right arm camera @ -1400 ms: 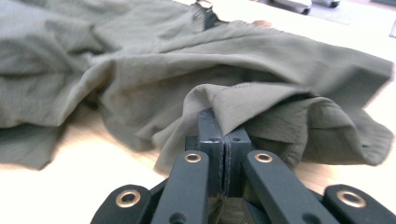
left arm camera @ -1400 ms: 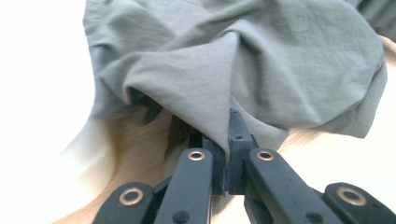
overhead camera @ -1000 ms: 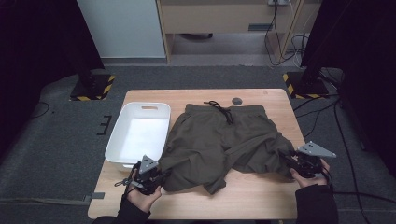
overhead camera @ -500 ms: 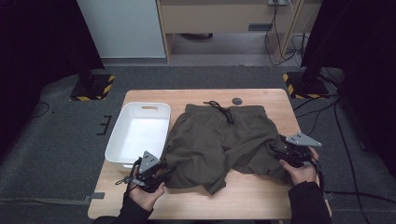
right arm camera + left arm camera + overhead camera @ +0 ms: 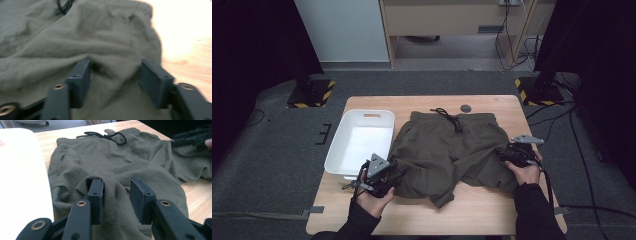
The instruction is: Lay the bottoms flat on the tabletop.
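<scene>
Olive-green shorts (image 5: 447,150) with a black drawstring (image 5: 451,118) lie rumpled on the wooden table (image 5: 482,210). My left gripper (image 5: 396,176) is at the front left leg of the shorts (image 5: 120,157). Its jaws (image 5: 116,187) have just been opening and stand apart, a raised fold of cloth loose between them. My right gripper (image 5: 503,154) rests over the right leg of the shorts (image 5: 75,37). Its jaws (image 5: 115,68) have just been closing a little and stand wide astride a ridge of cloth without pressing it.
A white tub (image 5: 357,140) stands on the table's left side, close beside my left gripper. A small dark disc (image 5: 466,108) lies near the far edge behind the waistband. Bare wood shows along the front edge and at the right.
My right gripper has moved left from the table's right edge onto the shorts' right leg and sunk toward the cloth. My left gripper has stayed at the front left leg.
</scene>
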Demonstrator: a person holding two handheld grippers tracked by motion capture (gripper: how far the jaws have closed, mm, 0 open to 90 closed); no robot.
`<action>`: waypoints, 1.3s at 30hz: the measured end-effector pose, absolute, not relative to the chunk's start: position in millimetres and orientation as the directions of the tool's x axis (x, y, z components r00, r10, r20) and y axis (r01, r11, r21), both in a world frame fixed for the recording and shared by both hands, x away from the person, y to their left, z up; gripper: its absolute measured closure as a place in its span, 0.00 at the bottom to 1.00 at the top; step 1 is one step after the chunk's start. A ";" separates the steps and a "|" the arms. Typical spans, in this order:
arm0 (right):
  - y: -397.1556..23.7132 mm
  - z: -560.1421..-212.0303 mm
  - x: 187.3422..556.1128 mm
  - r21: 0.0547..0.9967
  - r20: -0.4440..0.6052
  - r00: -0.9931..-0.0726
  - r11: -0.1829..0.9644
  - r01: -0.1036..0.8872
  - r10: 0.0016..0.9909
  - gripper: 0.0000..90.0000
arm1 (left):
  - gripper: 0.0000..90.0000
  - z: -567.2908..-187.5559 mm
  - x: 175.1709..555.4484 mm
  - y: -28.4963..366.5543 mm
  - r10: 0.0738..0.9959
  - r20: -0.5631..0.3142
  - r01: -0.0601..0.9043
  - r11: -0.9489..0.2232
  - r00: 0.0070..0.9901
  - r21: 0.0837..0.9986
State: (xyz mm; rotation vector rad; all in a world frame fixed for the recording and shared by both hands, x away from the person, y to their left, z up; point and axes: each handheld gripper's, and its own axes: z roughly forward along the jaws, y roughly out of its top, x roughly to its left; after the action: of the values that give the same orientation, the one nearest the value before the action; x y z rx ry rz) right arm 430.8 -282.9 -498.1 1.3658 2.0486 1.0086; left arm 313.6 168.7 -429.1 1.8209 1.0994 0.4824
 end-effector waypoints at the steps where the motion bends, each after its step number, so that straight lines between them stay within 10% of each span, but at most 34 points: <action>1: -282.2 -499.6 429.9 0.778 0.019 -0.388 0.229 0.585 0.922 0.56 | 0.70 -428.4 314.8 169.8 0.844 -0.128 0.479 -0.165 0.521 0.862; 7: -283.6 -500.1 427.1 0.746 0.054 -0.431 0.250 0.617 0.901 1.00 | 0.68 -421.8 315.0 178.4 0.855 -0.131 0.462 -0.137 0.503 0.876; 20: -287.0 -463.2 374.1 0.852 0.090 -0.548 0.221 0.475 0.832 1.00 | 0.64 -436.9 339.3 154.9 0.821 -0.122 0.479 -0.199 0.558 0.855; 39: -257.7 -500.8 320.7 0.784 0.078 -0.671 0.370 0.498 0.737 0.94 | 0.63 -489.3 349.4 131.4 0.797 -0.074 0.551 -0.344 0.600 0.760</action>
State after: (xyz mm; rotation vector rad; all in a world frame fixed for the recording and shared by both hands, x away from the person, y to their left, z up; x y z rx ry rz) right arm 320.7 -257.7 -500.8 1.0922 2.3487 1.1925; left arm 349.4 131.4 -489.3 2.0439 1.0640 0.3998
